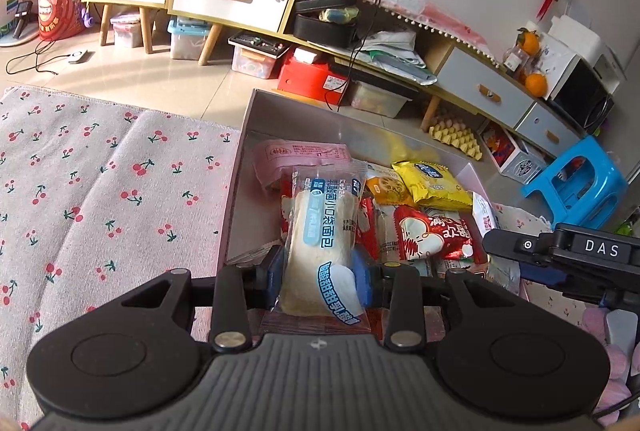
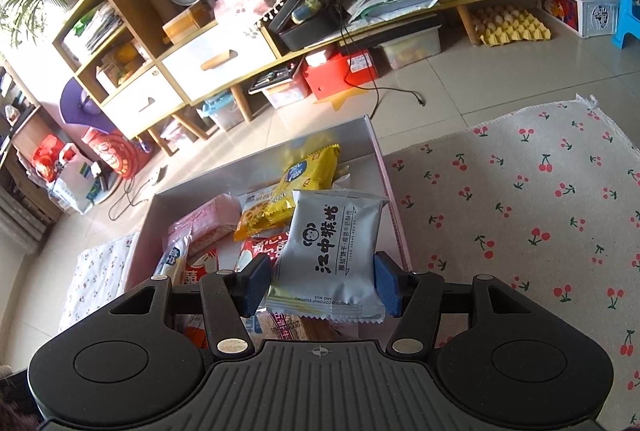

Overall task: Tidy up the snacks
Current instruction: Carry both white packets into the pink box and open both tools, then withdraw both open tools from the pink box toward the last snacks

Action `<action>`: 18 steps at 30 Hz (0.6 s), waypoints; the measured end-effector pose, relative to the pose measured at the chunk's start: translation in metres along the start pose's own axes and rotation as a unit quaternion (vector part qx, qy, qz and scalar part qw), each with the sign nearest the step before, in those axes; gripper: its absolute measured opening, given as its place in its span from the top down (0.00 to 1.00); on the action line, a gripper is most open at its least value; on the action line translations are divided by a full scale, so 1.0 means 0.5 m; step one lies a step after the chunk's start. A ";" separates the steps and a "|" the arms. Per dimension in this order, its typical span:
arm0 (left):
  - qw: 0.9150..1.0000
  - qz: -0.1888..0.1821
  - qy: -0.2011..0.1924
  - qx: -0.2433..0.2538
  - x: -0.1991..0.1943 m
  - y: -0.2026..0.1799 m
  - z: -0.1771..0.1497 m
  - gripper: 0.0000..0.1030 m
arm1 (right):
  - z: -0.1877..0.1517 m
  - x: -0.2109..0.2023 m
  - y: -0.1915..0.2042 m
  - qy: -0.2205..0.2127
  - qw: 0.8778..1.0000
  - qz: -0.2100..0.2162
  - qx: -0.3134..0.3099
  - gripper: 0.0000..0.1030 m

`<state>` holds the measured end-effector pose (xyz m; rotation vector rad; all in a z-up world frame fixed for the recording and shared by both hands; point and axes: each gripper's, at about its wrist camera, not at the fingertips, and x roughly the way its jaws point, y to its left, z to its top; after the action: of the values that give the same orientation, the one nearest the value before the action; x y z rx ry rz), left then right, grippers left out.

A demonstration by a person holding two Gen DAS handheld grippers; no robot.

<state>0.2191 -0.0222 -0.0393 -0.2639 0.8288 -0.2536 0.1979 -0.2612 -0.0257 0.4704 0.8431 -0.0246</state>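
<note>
Left tongs (image 1: 320, 271): my blue pads squeeze both long sides of the bread pack (image 1: 320, 247), so they are partly shut on it
Bread pack: a see-through wrapper with blue and white writing and a soft pale loaf inside
Which way it lies: its long side points straight away from my left tongs, over the box (image 1: 250, 111)
Right tongs (image 2: 320, 285): they are partly open with the grey cookie pack (image 2: 332, 255) between the pads; the right pad touches its edge, and I see a little gap by the left pad
Cookie pack: silver grey, flat and puffy, with a small monkey face and black writing, zigzag ends
Which way it lies: it stands up and leans away from my right tongs, above the near right corner of the box
Box: a pale open box on the floor beside the cherry cloth (image 2: 520, 211), with yellow, red and pink snack bags (image 1: 432, 183) lying inside
Nearer hand: both packs hang right over the box, and I think the grey one is closer to dropping in
</note>
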 end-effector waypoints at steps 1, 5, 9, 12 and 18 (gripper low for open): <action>1.000 0.000 0.000 0.001 -0.001 0.000 0.000 0.66 | 0.001 -0.001 -0.002 -0.001 1.000 0.001 0.001 0.45; 1.000 -0.012 -0.002 0.002 -0.006 -0.007 0.000 0.44 | 0.005 -0.014 -0.001 -0.013 1.000 0.008 0.005 0.27; 1.000 -0.016 -0.007 0.025 -0.018 -0.025 -0.001 0.34 | 0.014 -0.035 0.008 -0.025 1.000 0.013 0.005 0.21; 0.999 -0.015 -0.008 0.045 -0.033 -0.041 -0.005 0.29 | 0.019 -0.056 0.016 -0.030 0.999 0.013 0.000 0.20; 0.998 -0.013 0.002 0.067 -0.070 -0.062 -0.011 0.19 | 0.012 -0.110 0.029 -0.032 0.999 0.004 -0.013 0.20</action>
<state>0.1886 -0.0408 -0.0083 -0.1480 0.8088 -0.3325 0.1682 -0.2599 0.0233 0.4463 0.7775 -0.0218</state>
